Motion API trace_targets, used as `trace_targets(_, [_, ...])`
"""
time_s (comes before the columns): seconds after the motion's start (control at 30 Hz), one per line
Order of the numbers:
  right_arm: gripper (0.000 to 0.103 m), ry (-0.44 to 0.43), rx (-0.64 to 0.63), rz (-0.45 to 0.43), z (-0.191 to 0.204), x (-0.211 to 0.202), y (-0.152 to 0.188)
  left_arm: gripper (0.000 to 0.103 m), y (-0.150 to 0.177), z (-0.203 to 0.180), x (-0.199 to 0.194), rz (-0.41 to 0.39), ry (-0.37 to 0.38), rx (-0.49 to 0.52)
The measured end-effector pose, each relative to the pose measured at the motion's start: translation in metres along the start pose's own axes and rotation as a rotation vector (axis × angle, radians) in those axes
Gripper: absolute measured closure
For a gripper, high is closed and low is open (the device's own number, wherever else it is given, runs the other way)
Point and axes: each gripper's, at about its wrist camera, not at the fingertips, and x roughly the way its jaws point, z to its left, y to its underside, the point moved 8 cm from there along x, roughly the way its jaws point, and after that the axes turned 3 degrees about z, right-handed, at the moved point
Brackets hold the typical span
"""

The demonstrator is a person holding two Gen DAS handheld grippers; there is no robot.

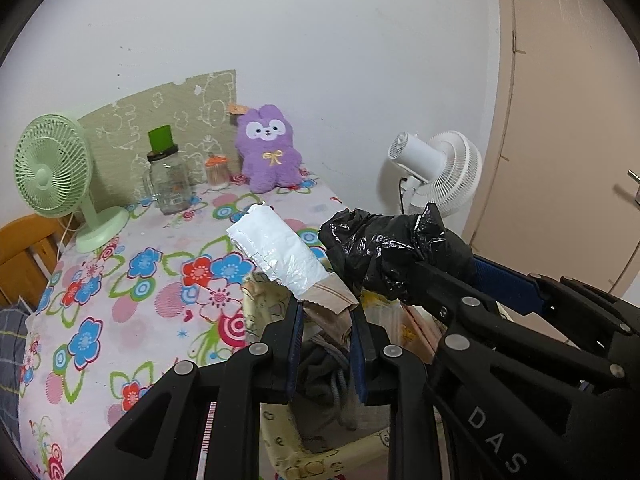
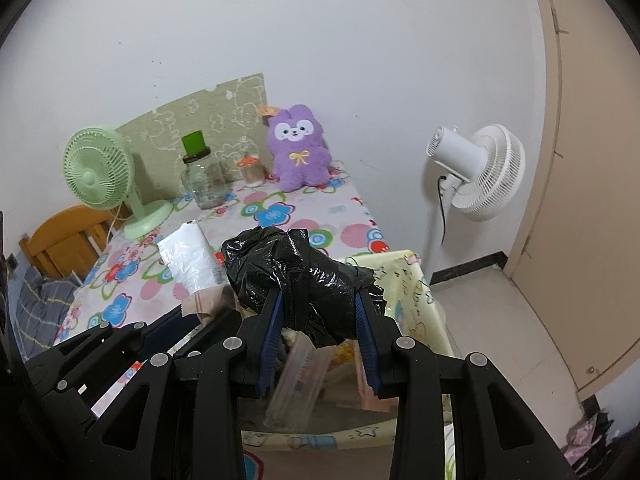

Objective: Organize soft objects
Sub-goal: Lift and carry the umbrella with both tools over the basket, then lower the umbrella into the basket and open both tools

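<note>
My left gripper (image 1: 326, 312) is shut on the brown paper end of a white plastic roll (image 1: 276, 248), which sticks up and away over the flowered table. Close on its right, my right gripper (image 2: 320, 308) is shut on a crumpled black plastic bag (image 2: 304, 272). The left wrist view shows that bag (image 1: 384, 248) too. Both grippers hang over a yellow patterned fabric bin (image 2: 416, 280) holding clothes and packets. The right wrist view has the white roll (image 2: 188, 256) at left. A purple plush toy (image 1: 268, 148) sits at the table's back against the wall.
On the flowered tablecloth (image 1: 120, 280) stand a green desk fan (image 1: 52, 168), a glass jar with a green lid (image 1: 168, 184) and a small toothpick holder (image 1: 218, 172). A white standing fan (image 2: 476, 172) is right of the table, a door (image 2: 592, 160) beyond it, a wooden chair (image 1: 24, 248) left.
</note>
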Motion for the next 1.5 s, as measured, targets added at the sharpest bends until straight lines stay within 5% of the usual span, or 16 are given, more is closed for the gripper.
trace_targets(0.53, [0.064,0.044,0.047,0.103,-0.028,0.033,0.027,0.079,0.025,-0.019,0.039,0.144,0.057,0.047])
trace_targets(0.87, [0.065,0.045,0.066,0.134,-0.031,0.048,0.031,0.038,0.027,-0.017,0.048,0.174,0.033,0.058])
trace_targets(1.3, [0.059,0.022,0.076,0.154,-0.029,0.056,0.031,0.029,0.027,-0.015,0.047,0.173,0.024,0.055])
trace_targets(1.4, [0.054,0.009,0.068,0.154,-0.028,0.054,0.032,0.029,0.028,-0.014,0.046,0.175,0.014,0.053])
trace_targets(1.5, [0.024,0.000,0.060,0.145,-0.025,0.048,0.032,0.023,0.028,-0.014,0.042,0.165,0.026,0.052])
